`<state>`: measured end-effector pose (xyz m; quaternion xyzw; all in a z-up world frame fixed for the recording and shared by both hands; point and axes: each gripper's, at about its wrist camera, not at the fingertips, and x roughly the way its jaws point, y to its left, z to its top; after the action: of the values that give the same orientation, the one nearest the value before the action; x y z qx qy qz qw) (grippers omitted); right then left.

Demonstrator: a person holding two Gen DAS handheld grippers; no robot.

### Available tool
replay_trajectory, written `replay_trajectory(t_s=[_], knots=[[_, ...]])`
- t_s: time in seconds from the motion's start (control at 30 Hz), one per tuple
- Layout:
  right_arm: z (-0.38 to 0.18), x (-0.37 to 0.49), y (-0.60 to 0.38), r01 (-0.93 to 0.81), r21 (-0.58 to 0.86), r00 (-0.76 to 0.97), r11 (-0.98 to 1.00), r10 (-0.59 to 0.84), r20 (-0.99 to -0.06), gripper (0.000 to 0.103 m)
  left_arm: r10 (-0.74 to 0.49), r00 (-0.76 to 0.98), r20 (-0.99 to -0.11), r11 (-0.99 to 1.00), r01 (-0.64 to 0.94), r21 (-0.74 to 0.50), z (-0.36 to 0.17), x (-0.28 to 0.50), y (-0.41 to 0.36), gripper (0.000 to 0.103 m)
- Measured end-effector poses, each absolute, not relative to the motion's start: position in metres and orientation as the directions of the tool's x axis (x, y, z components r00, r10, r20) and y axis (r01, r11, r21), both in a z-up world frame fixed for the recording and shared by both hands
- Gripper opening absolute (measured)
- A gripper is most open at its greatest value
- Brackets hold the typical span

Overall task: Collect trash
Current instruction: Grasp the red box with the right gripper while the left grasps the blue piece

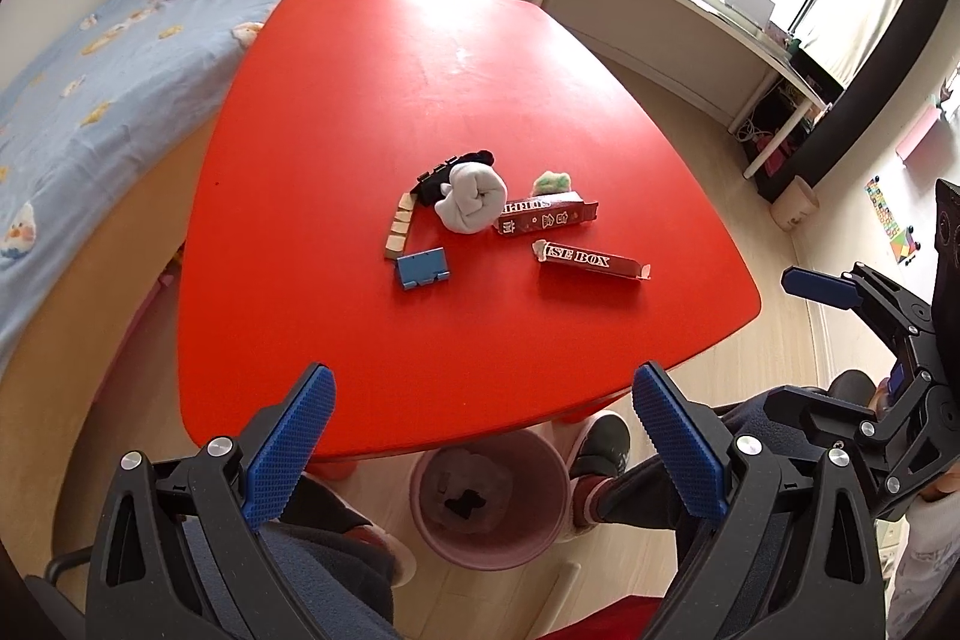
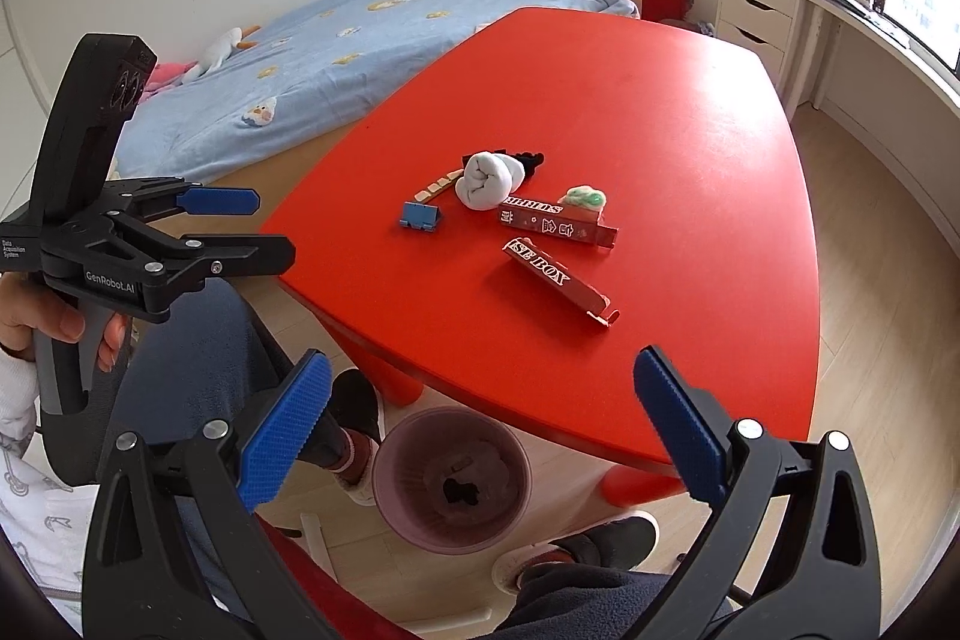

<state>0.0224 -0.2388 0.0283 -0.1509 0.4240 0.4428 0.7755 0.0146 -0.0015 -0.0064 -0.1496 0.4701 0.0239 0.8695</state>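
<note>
Both blue-padded grippers, left (image 1: 483,439) and right (image 2: 480,427), gape wide, empty; two dark-red cardboard boxes (image 1: 591,261) lie at twelve o'clock on the red table (image 1: 480,100).

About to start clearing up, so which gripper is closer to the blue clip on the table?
Left, slightly. The left gripper hangs off the table's near edge almost in line with the blue clip; the right gripper hangs farther right.

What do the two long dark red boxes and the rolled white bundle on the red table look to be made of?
Two long dark red boxes: likely thin printed cardboard, slightly glossy, with open end flaps. Rolled white bundle: soft matte fabric, perhaps a sock, folded in rounded creases.
</note>
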Motion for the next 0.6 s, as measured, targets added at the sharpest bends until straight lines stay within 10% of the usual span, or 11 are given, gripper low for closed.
replay_trajectory(t_s=[0.6], knots=[[-0.006, 0.086, -0.184, -0.919, 0.06, 0.147, 0.389, 0.481, -0.864, 0.099, -0.023, 0.461, -0.887, 0.918, -0.341, -0.202, -0.046, 0.083, 0.025, 0.095]])
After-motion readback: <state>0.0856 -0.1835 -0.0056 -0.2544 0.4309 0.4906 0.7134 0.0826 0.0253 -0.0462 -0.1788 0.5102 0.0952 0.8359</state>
